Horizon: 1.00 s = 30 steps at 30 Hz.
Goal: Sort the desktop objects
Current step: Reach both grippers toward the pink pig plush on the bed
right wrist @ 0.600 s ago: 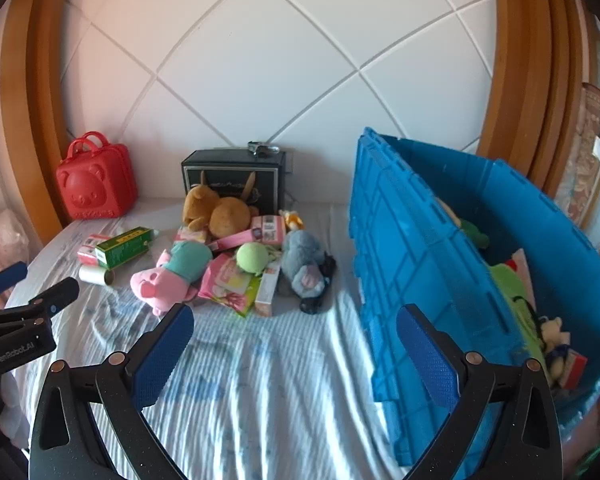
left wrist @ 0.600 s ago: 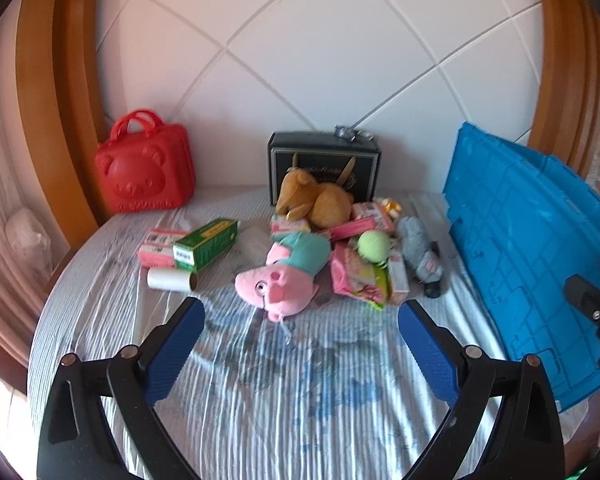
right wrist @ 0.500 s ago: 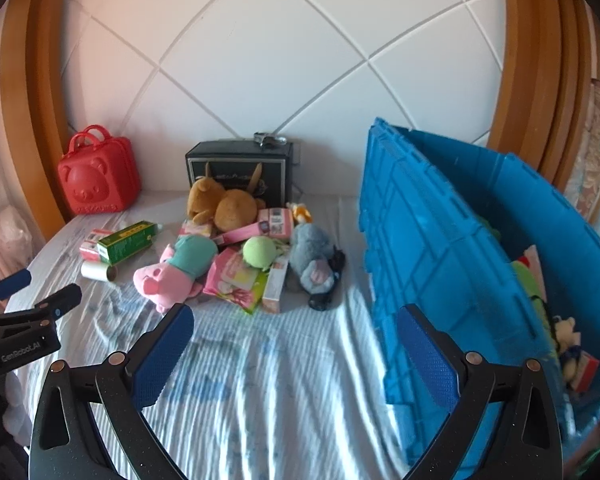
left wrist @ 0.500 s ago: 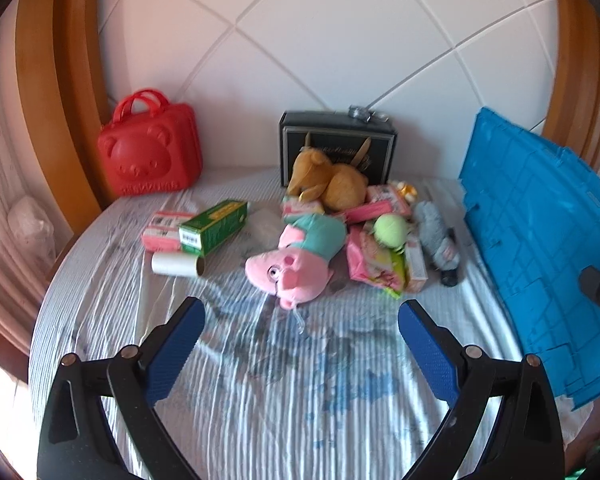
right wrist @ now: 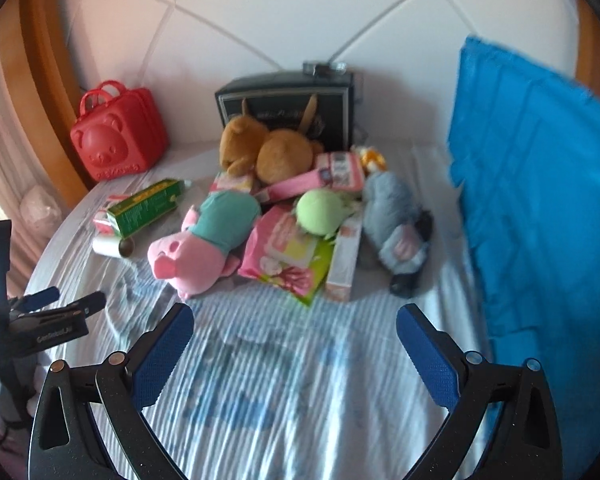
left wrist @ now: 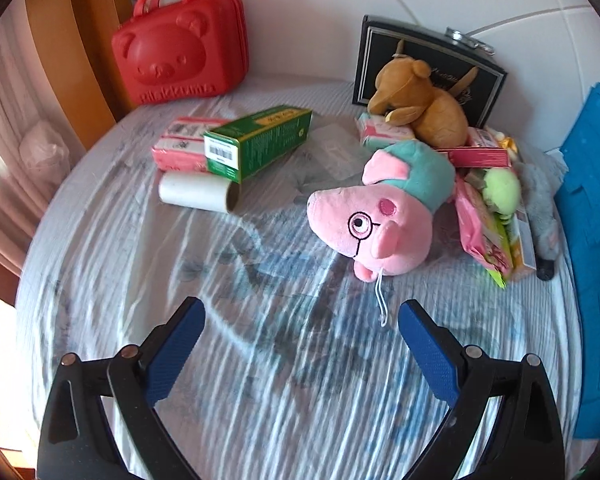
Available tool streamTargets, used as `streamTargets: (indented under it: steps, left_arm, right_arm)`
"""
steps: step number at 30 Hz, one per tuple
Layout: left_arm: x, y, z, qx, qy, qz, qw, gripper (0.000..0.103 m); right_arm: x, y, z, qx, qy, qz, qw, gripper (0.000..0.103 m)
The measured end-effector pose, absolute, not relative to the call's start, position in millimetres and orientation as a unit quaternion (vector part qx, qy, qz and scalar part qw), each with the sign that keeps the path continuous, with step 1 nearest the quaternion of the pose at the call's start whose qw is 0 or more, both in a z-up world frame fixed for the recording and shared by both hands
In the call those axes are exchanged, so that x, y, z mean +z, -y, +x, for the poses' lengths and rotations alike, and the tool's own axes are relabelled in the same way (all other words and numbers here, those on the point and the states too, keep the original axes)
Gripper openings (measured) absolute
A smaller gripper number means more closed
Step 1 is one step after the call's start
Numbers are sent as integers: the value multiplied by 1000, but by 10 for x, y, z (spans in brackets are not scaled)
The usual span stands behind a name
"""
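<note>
A heap of objects lies on the striped sheet: a pink pig plush (left wrist: 384, 208) (right wrist: 204, 248), a brown bear plush (left wrist: 420, 104) (right wrist: 268, 148), a green ball (left wrist: 500, 192) (right wrist: 320, 212), a grey plush (right wrist: 396, 232), pink packets (right wrist: 288, 256) and a green box (left wrist: 260, 140) (right wrist: 144, 208) with a white roll (left wrist: 196, 192) beside it. My left gripper (left wrist: 300, 320) hangs open just short of the pig, nothing between its fingers. My right gripper (right wrist: 296, 324) is open too, near the packets. The left gripper (right wrist: 56, 304) also shows at the right wrist view's left edge.
A blue crate (right wrist: 540, 200) (left wrist: 596, 240) stands on the right. A red bear-faced case (left wrist: 184, 48) (right wrist: 120, 132) and a black box (left wrist: 428, 60) (right wrist: 288, 100) lean against the white padded wall. Wooden frame on both sides.
Both grippers have moved forward and tipped downward toward the heap; the objects now loom larger. Both stay open and nothing was picked up.
</note>
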<state>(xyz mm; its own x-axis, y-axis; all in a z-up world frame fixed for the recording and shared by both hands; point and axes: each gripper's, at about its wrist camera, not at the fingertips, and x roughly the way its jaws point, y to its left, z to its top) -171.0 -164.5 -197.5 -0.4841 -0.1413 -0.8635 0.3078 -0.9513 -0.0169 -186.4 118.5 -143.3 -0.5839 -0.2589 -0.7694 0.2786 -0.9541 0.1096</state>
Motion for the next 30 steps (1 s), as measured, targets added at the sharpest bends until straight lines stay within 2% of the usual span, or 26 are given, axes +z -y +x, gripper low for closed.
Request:
streamTargets:
  steps: [4,11,13,16,22,26,30]
  left_arm:
    - [-2244,1548,-2054,-845,-101,512,117,99]
    - [-2724,1254,-2746,-829,-47,548,103,99]
    - [-2796,1333,-2807,-830,-55,550,78,99]
    - [-2805,1534,-2759,-837,-50,541,67,103]
    - [-2695,1796,-2660,-847,-11,524,90,103]
    - [-2589,1700,-2570,-852,-46,515,77,103]
    - [-2740,1460,-2656,-836,-61,541,62,103]
  right_arm:
    - [-1711,-1086,-2178,-877,-25,456,150,103]
    - [-1968,-954,-2655,-870,-60,467,147,103]
    - [-2063,-923,-2758,-860,-63,485,146,103]
    - [-2168,-847,-2841,-851,-64,496,157,103]
    - [-2296,-547,-2895,-841,-77,510,165,103]
    - [-2253,-433,-2855,-841,-84,507,170,103]
    - [-2185,-508,-2816,-844,-81,506,161,103]
